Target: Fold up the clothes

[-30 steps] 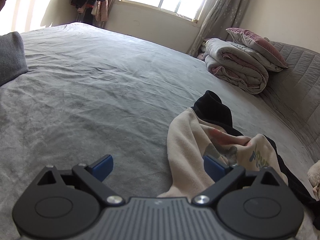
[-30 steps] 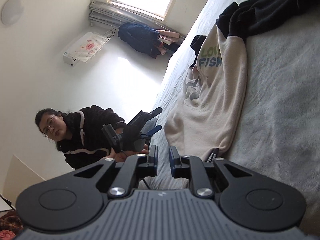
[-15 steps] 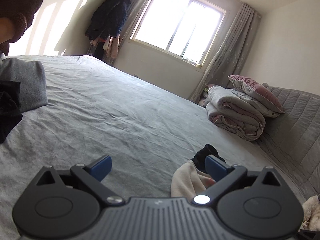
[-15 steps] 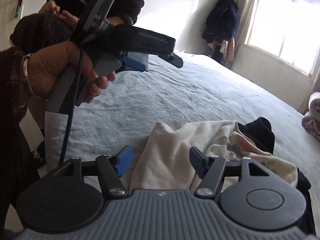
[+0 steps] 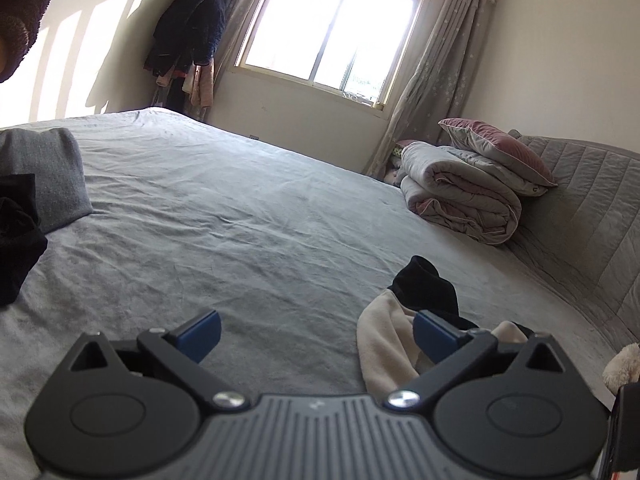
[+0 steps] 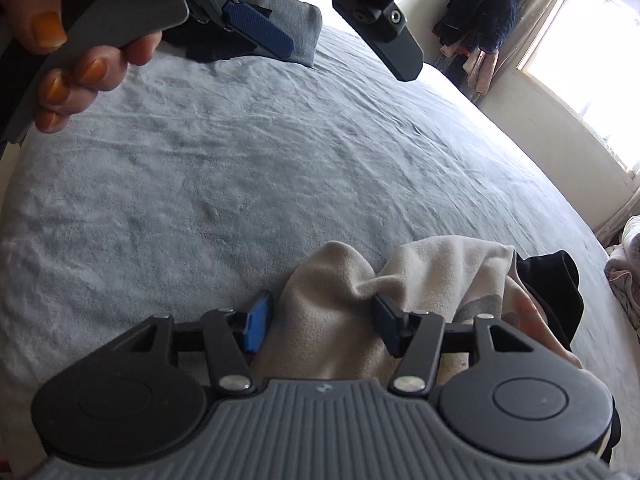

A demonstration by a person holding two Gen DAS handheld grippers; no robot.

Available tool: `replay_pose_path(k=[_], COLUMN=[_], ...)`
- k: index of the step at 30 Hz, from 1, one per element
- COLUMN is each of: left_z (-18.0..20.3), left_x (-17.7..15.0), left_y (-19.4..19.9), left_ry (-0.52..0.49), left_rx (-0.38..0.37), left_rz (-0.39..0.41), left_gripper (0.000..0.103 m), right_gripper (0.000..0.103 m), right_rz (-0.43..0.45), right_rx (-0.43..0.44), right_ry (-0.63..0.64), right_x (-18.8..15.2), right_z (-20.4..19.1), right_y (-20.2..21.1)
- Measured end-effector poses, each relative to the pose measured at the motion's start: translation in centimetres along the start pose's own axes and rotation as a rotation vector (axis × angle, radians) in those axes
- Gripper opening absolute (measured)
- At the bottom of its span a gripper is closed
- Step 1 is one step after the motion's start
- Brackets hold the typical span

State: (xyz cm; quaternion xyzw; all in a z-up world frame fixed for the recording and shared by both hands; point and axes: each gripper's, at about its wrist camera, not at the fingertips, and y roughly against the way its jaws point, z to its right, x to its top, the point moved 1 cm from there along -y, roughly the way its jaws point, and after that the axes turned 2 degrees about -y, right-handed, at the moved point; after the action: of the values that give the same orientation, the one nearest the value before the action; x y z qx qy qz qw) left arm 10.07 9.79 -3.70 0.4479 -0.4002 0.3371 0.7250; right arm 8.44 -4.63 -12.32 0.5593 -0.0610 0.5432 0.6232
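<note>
Both grippers over a cream sweatshirt on the bed

The right gripper (image 6: 322, 326) has its fingers spread around a bunched fold of the cream sweatshirt (image 6: 340, 296), near the bed (image 6: 240, 168) edge; the left gripper (image 5: 316, 334) hangs with fingers wide, holding nothing.

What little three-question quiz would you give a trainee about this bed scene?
1. True or false: the left tool grips the cream fleece sweatshirt with black sleeves.
2. What lies between the right tool's open fingers?
A. the sweatshirt
B. a pillow
C. nothing
3. Fill in: the rolled grey-and-pink quilt lies on the grey bedsheet under a ____ pillow.

Key: 1 false; 2 A; 3 pink.
</note>
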Motion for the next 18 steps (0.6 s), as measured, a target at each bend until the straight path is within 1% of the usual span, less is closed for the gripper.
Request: replay_pose_path(k=[1,2,3,4,5,7,9,12,15,18], left_z=[0.0,0.1,0.1,0.1,0.2,0.2,0.1,-0.2,-0.4,-0.5], left_x=[0.0,-0.1,-0.1,-0.1,-0.1,-0.2,-0.2,-0.3,-0.2,-0.1], left_y=[0.0,0.0,-0.1,-0.1,-0.1,-0.2,-0.3,-0.5,-0.5,-0.4], left_ry=[-0.001,-0.004,-0.006,-0.008,-0.007,-0.004,-0.003,0.000,0.023,0.041], left_rx=[-0.001,-0.001,-0.001,0.000,0.002,0.006,0.013,0.030,0.030,0.027], left_rz=[-0.004,-0.007,-0.010,-0.012,-0.014,-0.020,-0.028,-0.034,-0.031,-0.022], left_gripper=[0.102,0.102,0.102,0.102,0.102,0.102,0.102,0.102,0.102,0.102], right_gripper=[0.056,0.049,0.040,0.018,0.009,0.008,0.008,0.009,0.009,0.008], right_rz=[0.008,0.014,0.019,0.018,0.020,0.042,0.070,0.136,0.203,0.264], right_rx=[0.007,0.026,0.045,0.053,0.041,0.059,0.096,0.208,0.321,0.469], right_ry=[-0.008,-0.025,-0.044,-0.059,-0.064,-0.125,-0.216,-0.346,-0.476,-0.560], right_x=[0.0,-0.1,-0.2,-0.3,-0.4,-0.7,-1.1,-1.5,-1.9,-1.7], right_z=[0.2,0.6,1.0,1.4,1.7,2.8,3.3,4.4,5.5,5.7], right_y=[-0.1,-0.3,-0.4,-0.6,-0.6,-0.4,0.7,2.4,4.1,5.5])
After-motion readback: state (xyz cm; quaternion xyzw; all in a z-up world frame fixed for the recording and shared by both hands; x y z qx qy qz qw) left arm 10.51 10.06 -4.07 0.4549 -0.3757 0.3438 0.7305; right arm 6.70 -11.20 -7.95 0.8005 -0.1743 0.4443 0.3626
